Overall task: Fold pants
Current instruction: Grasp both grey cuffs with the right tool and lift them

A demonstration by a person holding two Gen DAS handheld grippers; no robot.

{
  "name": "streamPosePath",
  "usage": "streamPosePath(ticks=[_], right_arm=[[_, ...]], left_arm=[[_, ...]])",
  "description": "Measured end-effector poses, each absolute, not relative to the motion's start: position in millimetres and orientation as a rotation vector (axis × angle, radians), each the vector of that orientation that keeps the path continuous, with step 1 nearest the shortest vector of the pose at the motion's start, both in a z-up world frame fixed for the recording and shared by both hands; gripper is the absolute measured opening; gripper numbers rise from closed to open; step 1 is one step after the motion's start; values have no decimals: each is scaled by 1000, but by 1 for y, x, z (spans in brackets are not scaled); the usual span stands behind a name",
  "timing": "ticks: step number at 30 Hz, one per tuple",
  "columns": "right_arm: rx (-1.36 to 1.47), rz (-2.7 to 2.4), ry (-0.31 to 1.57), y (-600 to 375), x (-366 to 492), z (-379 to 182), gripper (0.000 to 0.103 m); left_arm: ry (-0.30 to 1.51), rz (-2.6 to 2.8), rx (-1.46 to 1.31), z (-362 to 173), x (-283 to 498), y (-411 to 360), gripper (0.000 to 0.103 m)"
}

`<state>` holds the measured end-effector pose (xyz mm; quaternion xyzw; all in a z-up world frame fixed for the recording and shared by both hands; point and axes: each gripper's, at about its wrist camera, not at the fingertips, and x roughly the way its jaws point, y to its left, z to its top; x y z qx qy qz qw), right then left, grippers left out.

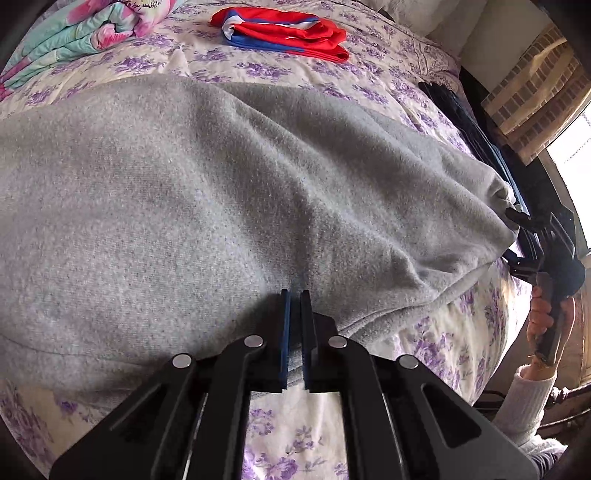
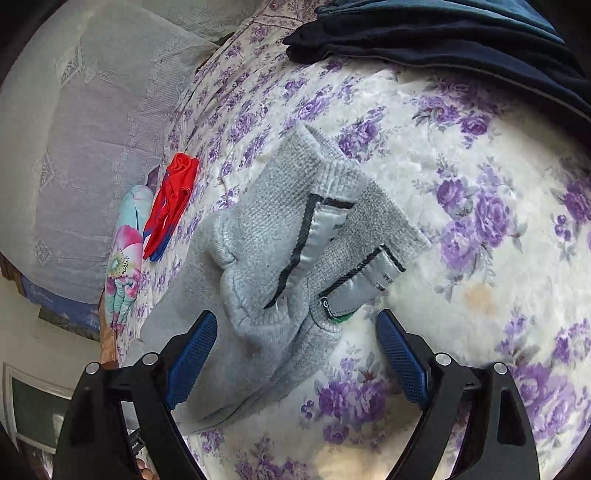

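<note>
Clamped tight, the left gripper [image 1: 295,295] pinched the near edge of the grey pants [image 1: 207,206], its two blue pads pressed together with a fold of the fleece caught between them. From that wrist view the pants lay spread wide across the bed [image 1: 424,343], which was covered by a white spread printed with purple flowers. Behind the pants, farther up the bed, sat a folded red and blue garment [image 1: 280,33], and a rolled quilt [image 1: 88,29] in pink and turquoise lay in the far left corner.

At the right edge of the same view the right gripper [image 1: 517,240] hung just beside the gathered end of the pants, held by a hand [image 1: 546,321] in a pale knit sleeve.

The right wrist view showed that gripper [image 2: 295,354] with its jaws spread wide and nothing pinched between them. The bunched end of the pants [image 2: 266,266] lay on the flowered bed [image 2: 480,295] in the gap between the blue pads, touching neither. Two silver-grey strips edged in black showed on the fabric there. Dark navy clothing [image 2: 443,33] was piled at the top of that view, well apart from the pants, and the red garment [image 2: 173,199] and the quilt [image 2: 125,258] lay off to the left.
</note>
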<state>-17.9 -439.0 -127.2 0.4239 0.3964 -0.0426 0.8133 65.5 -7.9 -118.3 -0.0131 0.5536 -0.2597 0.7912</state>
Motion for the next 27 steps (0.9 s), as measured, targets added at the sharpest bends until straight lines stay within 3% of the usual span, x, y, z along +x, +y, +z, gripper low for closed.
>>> streamPosePath(ticks=[3,4,5,6,12,17,25,27], right_arm=[[847,-74,844,-435,2,-124,89],[819,-70,838,-433,7,-121,83],[785,-87,838,-433,10,-118,42],[775,-75,842,-433,12,-118,28],[614,-122,829,-419,13,-109,26],[600,-122,832,-420,10,-106,28],[627,-116,836,-423,5,-104,28],[634,-118,839,-425,5,-107,28]], left_arm=[[1188,-546,-20,-119,64,-9,4],[1191,-541,-20,-118,64,-9,4],[1198,-533,-23,-118,64,-9,4],[1205,-525,-22,-116,64,-9,4],[1155,-598,-49,-77,63,-27,4],[1080,-708,-39,-40,76,-97,4],[1277,-776,69,-116,94,-228,3],[1232,-758,51,-120,86,-229,1]])
